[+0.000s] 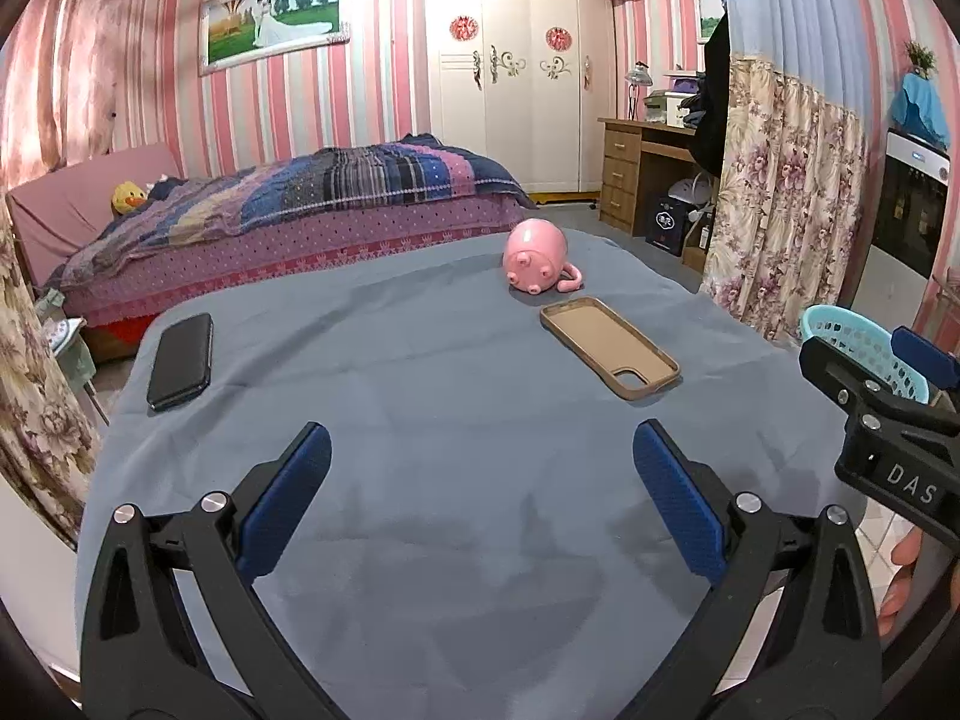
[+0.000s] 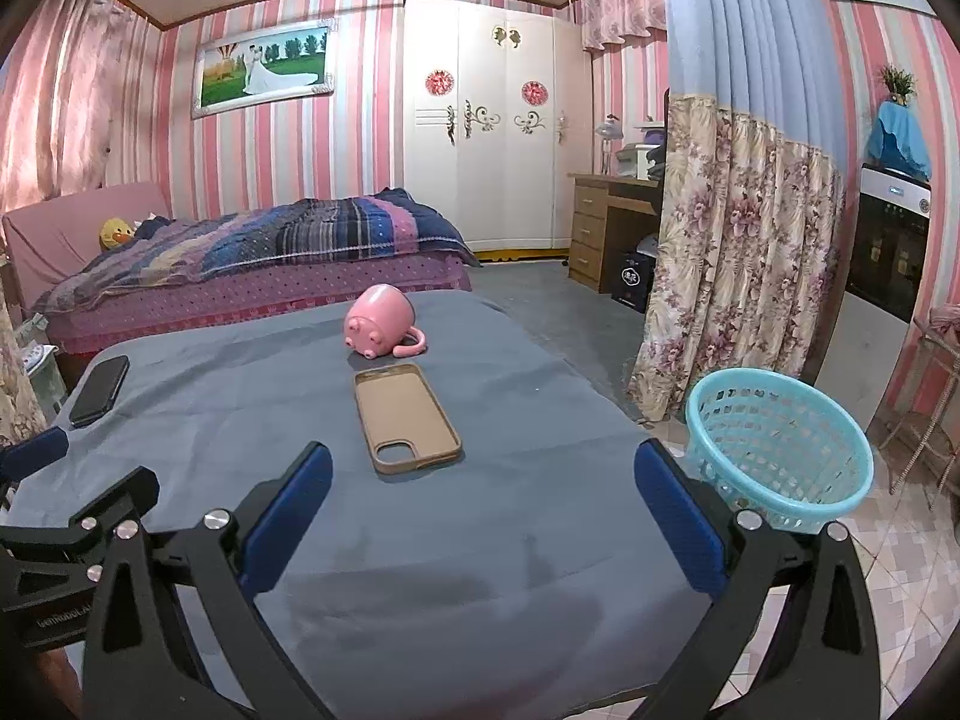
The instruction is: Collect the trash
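A: From the left wrist view, our left gripper (image 1: 480, 498) hangs over the grey cloth surface (image 1: 420, 420), jaws spread wide and holding nothing. Taking the tan phone case (image 1: 609, 345) as our landmark: the pink pig mug (image 1: 536, 258) lies tipped just behind it, and the black phone (image 1: 181, 360) sits well off to its left. We see no obvious scrap of trash here.

B: Only a sliver of the blue basket (image 1: 864, 354) shows right of the case, behind our right gripper's body.

A: In the right wrist view, our right gripper (image 2: 483, 516) is likewise wide open and empty, the case just ahead of it. Here the blue basket (image 2: 780, 444) shows whole, standing on the floor beyond the surface's right edge.

B: If the case is what we collect, we judge it best to come down low, pinch its long edges, then carry it right into the basket.
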`<action>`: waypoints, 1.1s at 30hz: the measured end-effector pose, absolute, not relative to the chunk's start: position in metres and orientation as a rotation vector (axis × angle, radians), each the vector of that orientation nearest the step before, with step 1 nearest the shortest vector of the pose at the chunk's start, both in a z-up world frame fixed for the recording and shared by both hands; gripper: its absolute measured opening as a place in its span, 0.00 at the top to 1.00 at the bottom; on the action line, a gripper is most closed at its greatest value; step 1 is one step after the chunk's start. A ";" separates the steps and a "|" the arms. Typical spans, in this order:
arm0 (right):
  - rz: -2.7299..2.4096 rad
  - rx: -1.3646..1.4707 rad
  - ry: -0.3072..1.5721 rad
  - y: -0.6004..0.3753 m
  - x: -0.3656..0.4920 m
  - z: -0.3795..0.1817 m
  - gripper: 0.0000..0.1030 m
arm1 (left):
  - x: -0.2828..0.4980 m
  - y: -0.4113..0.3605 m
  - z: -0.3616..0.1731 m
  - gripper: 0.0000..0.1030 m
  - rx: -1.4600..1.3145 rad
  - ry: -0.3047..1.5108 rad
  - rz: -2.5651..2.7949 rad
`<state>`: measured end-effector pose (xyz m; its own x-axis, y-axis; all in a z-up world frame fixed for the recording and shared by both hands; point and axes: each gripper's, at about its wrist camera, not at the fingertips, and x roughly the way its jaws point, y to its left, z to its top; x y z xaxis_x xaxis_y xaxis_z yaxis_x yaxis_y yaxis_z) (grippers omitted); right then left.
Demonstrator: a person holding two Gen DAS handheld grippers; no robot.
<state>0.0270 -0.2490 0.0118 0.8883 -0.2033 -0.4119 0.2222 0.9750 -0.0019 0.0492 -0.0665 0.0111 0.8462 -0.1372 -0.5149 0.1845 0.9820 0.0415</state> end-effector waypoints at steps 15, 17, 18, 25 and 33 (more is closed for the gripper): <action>-0.203 0.035 0.427 -0.244 0.033 0.007 0.04 | 0.046 -0.063 0.008 0.05 0.100 0.525 -0.149; -0.205 0.030 0.425 -0.245 0.033 0.008 0.04 | 0.047 -0.062 0.008 0.05 0.094 0.524 -0.148; -0.205 0.028 0.423 -0.245 0.033 0.008 0.04 | 0.047 -0.061 0.009 0.05 0.089 0.524 -0.148; -0.206 0.025 0.419 -0.243 0.035 0.007 0.04 | 0.046 -0.058 0.011 0.05 0.099 0.519 -0.134; -0.209 0.021 0.415 -0.243 0.034 0.009 0.04 | 0.047 -0.058 0.012 0.05 0.100 0.519 -0.133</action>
<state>0.0341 -0.2431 0.0089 0.8938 -0.1976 -0.4025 0.2061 0.9783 -0.0226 0.0466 -0.0583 0.0116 0.8599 -0.1010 -0.5004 0.1518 0.9865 0.0617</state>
